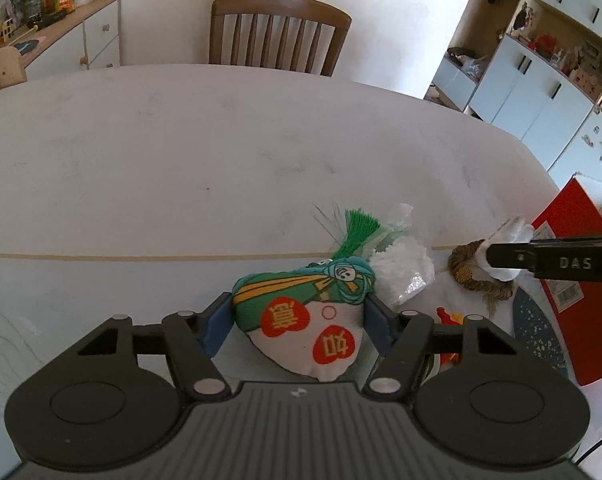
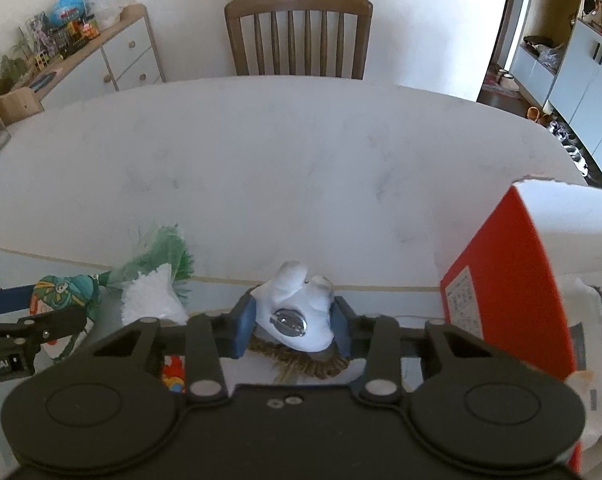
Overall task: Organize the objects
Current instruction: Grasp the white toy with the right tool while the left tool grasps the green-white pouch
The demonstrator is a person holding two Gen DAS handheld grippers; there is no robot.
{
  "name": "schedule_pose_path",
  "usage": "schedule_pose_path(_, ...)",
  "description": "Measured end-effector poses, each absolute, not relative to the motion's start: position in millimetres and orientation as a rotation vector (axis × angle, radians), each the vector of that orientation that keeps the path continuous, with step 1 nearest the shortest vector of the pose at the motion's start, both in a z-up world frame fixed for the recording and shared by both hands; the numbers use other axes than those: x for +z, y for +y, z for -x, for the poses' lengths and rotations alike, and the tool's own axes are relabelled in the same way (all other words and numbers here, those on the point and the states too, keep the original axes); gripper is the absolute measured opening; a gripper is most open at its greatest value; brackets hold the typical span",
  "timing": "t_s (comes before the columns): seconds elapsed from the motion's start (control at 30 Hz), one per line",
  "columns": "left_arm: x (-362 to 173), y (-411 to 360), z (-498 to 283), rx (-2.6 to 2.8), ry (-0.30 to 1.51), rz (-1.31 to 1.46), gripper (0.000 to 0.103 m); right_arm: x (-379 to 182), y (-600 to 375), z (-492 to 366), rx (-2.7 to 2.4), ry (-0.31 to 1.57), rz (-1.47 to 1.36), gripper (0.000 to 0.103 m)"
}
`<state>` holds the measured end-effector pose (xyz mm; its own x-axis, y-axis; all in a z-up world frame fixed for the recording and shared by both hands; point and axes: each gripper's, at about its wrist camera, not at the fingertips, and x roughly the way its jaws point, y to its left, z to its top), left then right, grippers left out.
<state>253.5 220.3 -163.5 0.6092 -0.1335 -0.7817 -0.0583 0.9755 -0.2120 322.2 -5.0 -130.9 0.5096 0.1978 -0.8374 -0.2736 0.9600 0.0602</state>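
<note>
The red box [image 2: 513, 280] is cut off by the right edge; its label is unreadable.

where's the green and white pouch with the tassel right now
In the left wrist view the pouch sits low at centre between the left gripper's blue pads, on the table, just left of a clear plastic bag.

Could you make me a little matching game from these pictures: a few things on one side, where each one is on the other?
Things:
1. stuffed pouch with green tassel
2. white figure with metal disc
3. red box
4. wooden chair

Places:
A. behind the far edge of the table
B. between the fingers of the left tool
C. standing at the right side
D. between the fingers of the right tool

Pairs: 1-B, 2-D, 3-C, 4-A
</note>
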Motion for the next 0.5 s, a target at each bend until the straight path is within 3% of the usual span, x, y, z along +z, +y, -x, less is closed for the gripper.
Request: schedule_pose_path(0.5, -110.4, 213.8, -216.1, -0.071, 0.855, 0.214, 0.068, -72.7, -32.8, -273.6, 0.350, 0.943, 0.028, 0.039)
